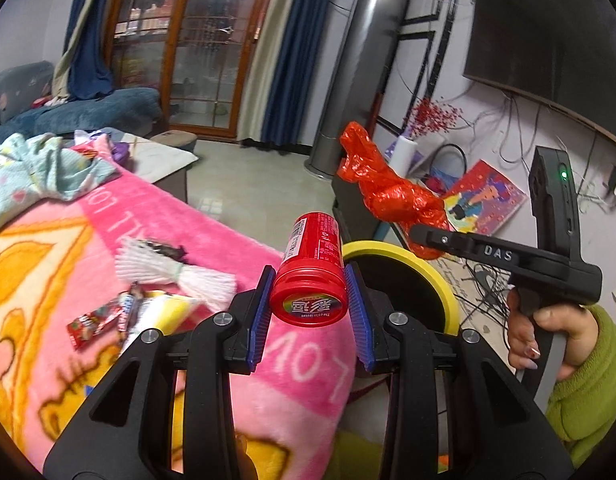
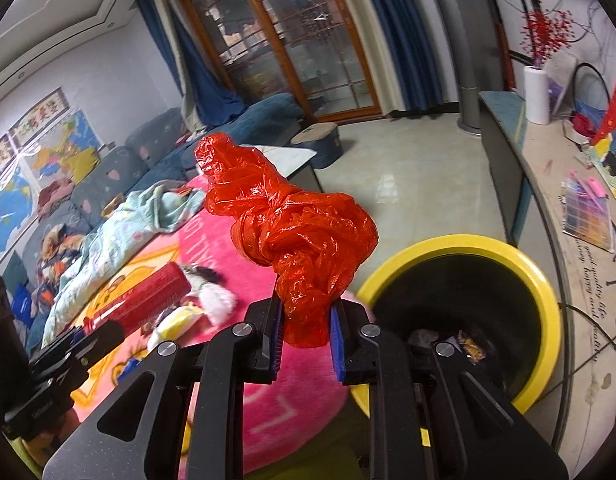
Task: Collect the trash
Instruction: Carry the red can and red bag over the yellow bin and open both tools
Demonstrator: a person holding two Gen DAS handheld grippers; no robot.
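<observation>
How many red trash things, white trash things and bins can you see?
Red trash: 3, the bottle, the bag, the candy wrapper
White trash: 1, the foam net
Bins: 1, the yellow-rimmed bin
Total: 5

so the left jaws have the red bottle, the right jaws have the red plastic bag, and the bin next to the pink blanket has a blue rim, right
Not quite: the bin's rim is yellow, not blue. The right wrist view shows the bin plainly, beside the pink blanket. The rest holds: the left gripper is shut on the red bottle, and the right gripper is shut on the red plastic bag.
</observation>
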